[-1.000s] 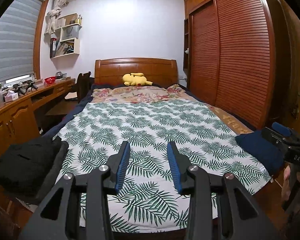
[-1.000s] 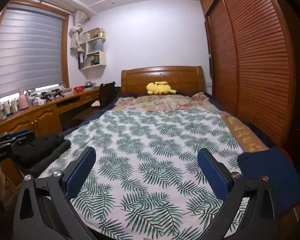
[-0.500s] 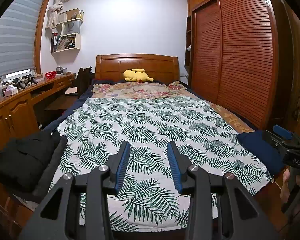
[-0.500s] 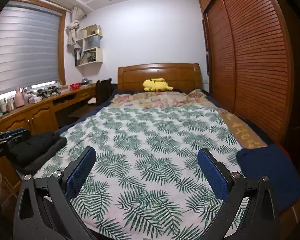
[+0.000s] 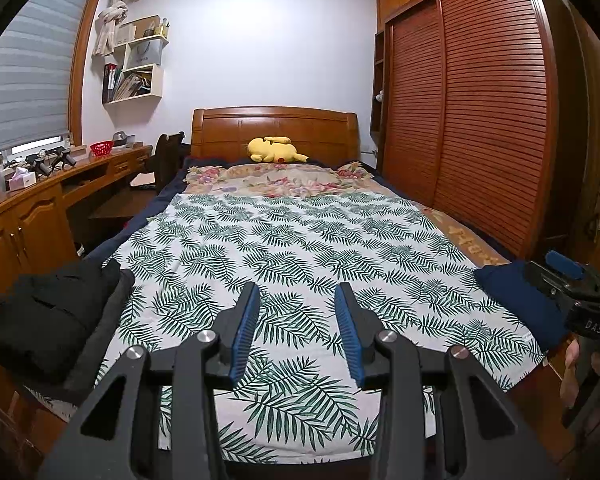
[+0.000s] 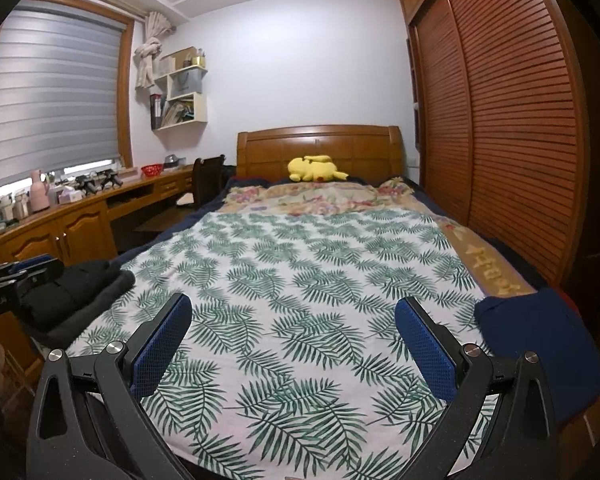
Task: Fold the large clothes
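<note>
Both grippers hang above the foot of the bed, over the leaf-print sheet [image 5: 300, 248] spread flat on it. The left gripper [image 5: 296, 320] has its jaws parted with nothing between them; the right gripper [image 6: 294, 336] is spread wider, also empty. Folded black clothes [image 5: 48, 316] lie at the sheet's left edge, a folded navy garment [image 6: 536, 344] at its right edge.

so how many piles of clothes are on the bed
2: a black pile at the bed's near left corner and a navy pile at its near right corner. Others may lie out of view.
</note>
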